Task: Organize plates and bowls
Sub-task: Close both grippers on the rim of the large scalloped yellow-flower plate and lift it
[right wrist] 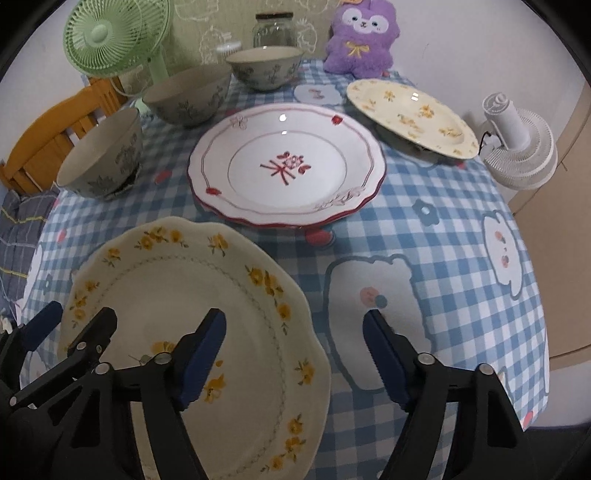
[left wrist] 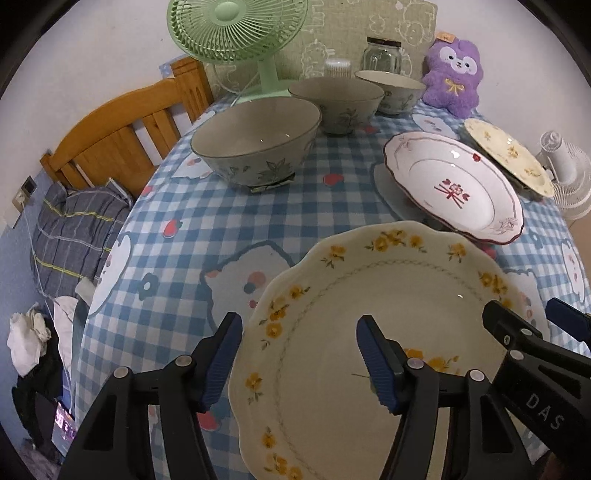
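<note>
Both tools hang spread over the nearest yellow-flowered plate [left wrist: 369, 332]: left tool [left wrist: 299, 356] straddling its left rim, right tool [right wrist: 295, 354] straddling its right rim.

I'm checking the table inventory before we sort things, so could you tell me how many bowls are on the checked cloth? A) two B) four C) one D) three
D: three grey-green floral bowls stand in a row, the near bowl, the middle bowl and the far bowl, beside the green fan.
</note>
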